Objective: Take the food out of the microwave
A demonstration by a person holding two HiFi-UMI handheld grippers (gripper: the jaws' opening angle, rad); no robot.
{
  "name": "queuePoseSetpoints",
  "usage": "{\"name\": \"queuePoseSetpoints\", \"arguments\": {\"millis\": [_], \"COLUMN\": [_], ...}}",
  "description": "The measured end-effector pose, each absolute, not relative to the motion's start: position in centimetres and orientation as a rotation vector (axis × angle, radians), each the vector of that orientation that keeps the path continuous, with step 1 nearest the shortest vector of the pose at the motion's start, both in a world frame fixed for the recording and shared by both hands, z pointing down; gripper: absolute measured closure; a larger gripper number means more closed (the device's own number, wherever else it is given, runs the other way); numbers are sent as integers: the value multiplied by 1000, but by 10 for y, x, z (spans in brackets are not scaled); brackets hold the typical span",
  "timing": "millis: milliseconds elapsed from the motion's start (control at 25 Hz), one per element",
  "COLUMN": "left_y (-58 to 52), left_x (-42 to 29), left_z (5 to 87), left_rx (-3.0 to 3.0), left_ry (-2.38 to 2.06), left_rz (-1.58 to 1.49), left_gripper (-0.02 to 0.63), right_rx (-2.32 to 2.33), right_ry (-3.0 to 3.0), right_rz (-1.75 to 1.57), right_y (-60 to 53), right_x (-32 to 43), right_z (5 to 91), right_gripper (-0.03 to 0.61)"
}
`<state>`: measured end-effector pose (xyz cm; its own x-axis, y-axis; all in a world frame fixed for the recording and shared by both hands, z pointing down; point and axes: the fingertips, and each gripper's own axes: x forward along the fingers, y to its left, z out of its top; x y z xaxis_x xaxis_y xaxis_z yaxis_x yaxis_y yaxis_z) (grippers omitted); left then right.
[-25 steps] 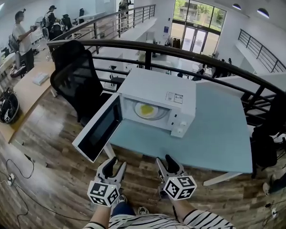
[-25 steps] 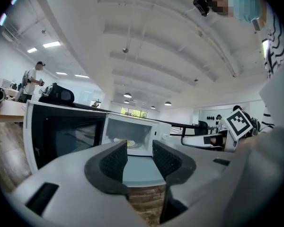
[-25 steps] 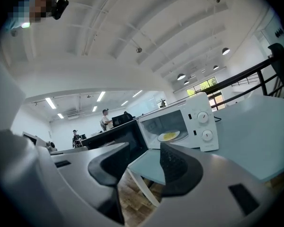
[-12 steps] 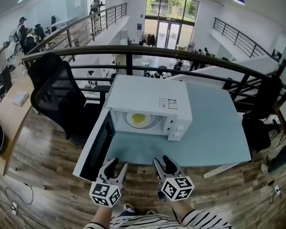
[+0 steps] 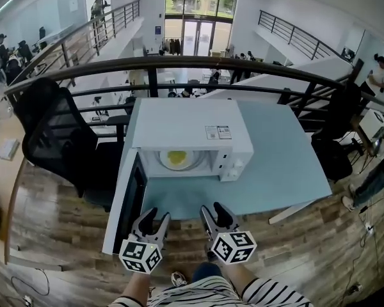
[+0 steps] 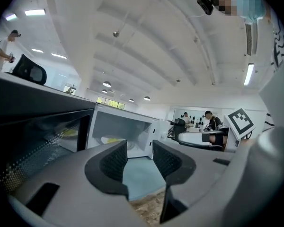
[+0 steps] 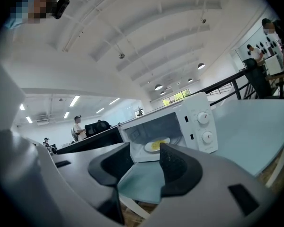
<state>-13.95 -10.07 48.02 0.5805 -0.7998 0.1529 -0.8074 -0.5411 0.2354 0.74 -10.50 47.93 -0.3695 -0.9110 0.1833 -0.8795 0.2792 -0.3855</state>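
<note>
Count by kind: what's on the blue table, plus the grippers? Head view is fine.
microwave, door open: 1
plate inside it: 1
yellow food on the plate: 1
grippers, both open and empty: 2 (left gripper, right gripper)
Total: 5

White open-doored microwave (image 5: 185, 123) on a pale blue table (image 5: 288, 165)

Open-plan office mezzanine, black railing (image 5: 198, 59), mesh office chair (image 5: 48, 123)
</note>
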Motion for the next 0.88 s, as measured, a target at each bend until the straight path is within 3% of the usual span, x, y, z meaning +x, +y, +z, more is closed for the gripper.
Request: {"name": "queuePoseSetpoints", "arguments": {"millis": [880], "left_y": [-212], "left_x": [-131], "left_z": [526], "left_rx": [2381], "left_ry": [-1414], "left_rz": [14], "left_gripper": [468], "right_rx": [-1738], "right_ry": [2480], "right_rz": [-754], "right_y": [-217], "right_x": [21], "right_z": [528], "right_gripper": [385]}}
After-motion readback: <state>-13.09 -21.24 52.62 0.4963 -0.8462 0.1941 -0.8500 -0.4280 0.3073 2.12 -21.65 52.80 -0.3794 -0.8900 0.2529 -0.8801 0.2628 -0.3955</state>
